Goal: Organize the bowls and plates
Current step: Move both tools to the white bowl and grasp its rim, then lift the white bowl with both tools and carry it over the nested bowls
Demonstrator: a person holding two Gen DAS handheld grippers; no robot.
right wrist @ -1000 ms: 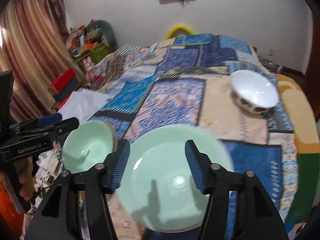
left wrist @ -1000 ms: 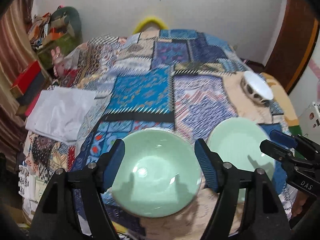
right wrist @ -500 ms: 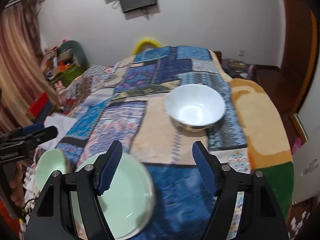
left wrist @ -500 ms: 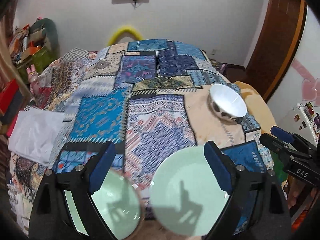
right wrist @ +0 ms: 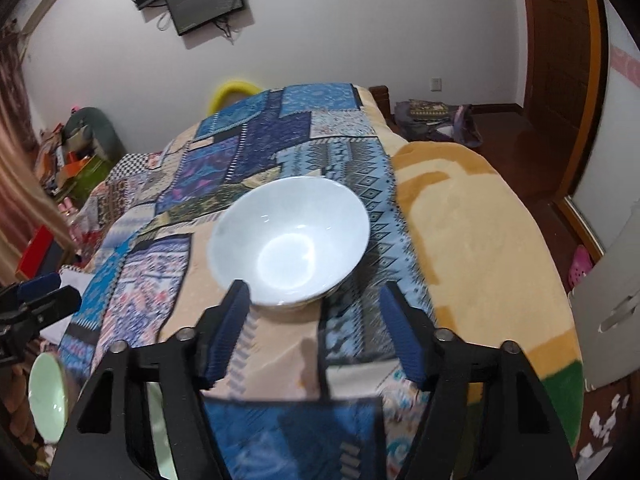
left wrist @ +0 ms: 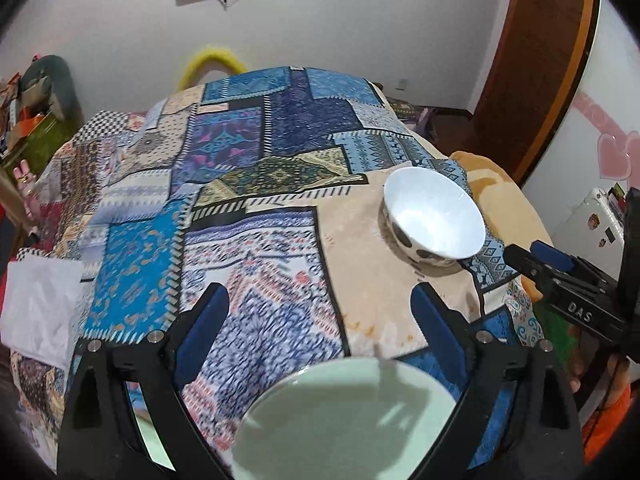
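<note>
Both grippers have swung right off the green dishes. Angled downward, left gripper gapes empty above the green plate; right gripper, jaws closing on nothing, faces the white bowl on the patchwork bedspread, open cloth all round.

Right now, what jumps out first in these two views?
The patchwork quilt fills both views, loud blues and beiges over the whole bed. On it sits a white bowl, upright, just ahead of the right tool, whose jaws are closing with nothing between them yet. A pale green plate lies at the near edge under the open left tool.
</note>
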